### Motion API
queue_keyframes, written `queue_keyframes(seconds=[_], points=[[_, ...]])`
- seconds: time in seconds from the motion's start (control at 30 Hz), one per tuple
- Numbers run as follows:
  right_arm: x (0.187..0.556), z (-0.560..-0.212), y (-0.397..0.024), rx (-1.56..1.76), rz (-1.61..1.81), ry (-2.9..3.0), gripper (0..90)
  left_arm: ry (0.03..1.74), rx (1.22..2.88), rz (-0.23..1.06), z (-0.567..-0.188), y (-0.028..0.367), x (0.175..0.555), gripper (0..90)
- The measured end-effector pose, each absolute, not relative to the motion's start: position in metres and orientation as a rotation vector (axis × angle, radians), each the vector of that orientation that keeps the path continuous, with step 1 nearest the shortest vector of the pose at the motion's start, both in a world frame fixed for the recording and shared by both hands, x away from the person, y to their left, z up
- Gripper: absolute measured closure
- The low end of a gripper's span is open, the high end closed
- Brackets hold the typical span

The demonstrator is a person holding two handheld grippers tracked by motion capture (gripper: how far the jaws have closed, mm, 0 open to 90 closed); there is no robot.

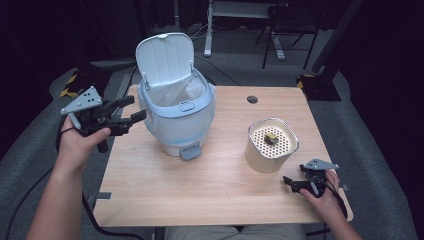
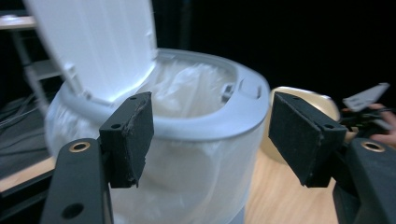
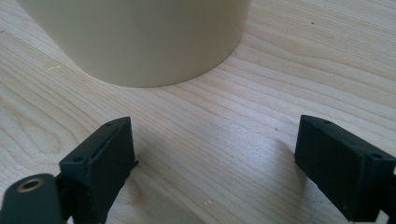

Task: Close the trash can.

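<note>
Nearest to me, my right hand rests at the near right corner of the table (image 1: 210, 200), and the right gripper (image 1: 295, 184) in it lies low over the wood with its jaws spread wide apart and nothing between them; in the right gripper view the bare grain shows in the gap, and the two black pads (image 3: 109, 154) touch nothing that I can see. Just past those jaws stands the cream canister (image 1: 270, 145), close to the tips but apart from them, upright on the table, with a perforated top and a small dark and yellow piece sitting in the middle of it. Over on my left, I hold the left gripper (image 1: 134, 110) up off the table beside the bin (image 1: 180, 122), its jaws pointing at the bin's side. Those jaws stand well apart and are empty; in the left gripper view the bin's grey rim and its milky wall show between the pads (image 2: 135, 137), which press on nothing. The bin stands in the far left part of the table, its white lid (image 1: 165, 60) flipped up and leaning back, a clear bag (image 1: 197, 90) lining the open mouth, and a small pedal at its foot on the side toward me.
</note>
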State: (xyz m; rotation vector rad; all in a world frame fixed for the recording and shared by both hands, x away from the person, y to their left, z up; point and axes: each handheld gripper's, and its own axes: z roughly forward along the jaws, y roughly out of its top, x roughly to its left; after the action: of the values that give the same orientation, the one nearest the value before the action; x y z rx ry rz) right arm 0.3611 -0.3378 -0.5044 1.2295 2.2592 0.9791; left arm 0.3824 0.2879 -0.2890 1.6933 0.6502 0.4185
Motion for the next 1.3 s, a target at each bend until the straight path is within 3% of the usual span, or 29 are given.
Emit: queue_keyframes(seconds=[0.43,0.73,0.97,1.3], points=[[0.361,-0.504,-0.338,1.231,0.979,2.259,12.2,0.679,1.712,0.431,-0.262,0.297,0.427,29.1],[0.361,-0.504,-0.338,1.230,0.979,2.259,12.2,0.728,1.698,0.474,-0.257,0.293,0.456,22.2],[0.361,-0.504,-0.338,1.231,0.979,2.259,12.2,0.839,1.690,0.512,-0.264,0.295,0.478,24.5],[0.361,-0.504,-0.338,1.230,0.979,2.259,12.2,0.830,1.682,0.476,-0.274,0.292,0.498,35.4]])
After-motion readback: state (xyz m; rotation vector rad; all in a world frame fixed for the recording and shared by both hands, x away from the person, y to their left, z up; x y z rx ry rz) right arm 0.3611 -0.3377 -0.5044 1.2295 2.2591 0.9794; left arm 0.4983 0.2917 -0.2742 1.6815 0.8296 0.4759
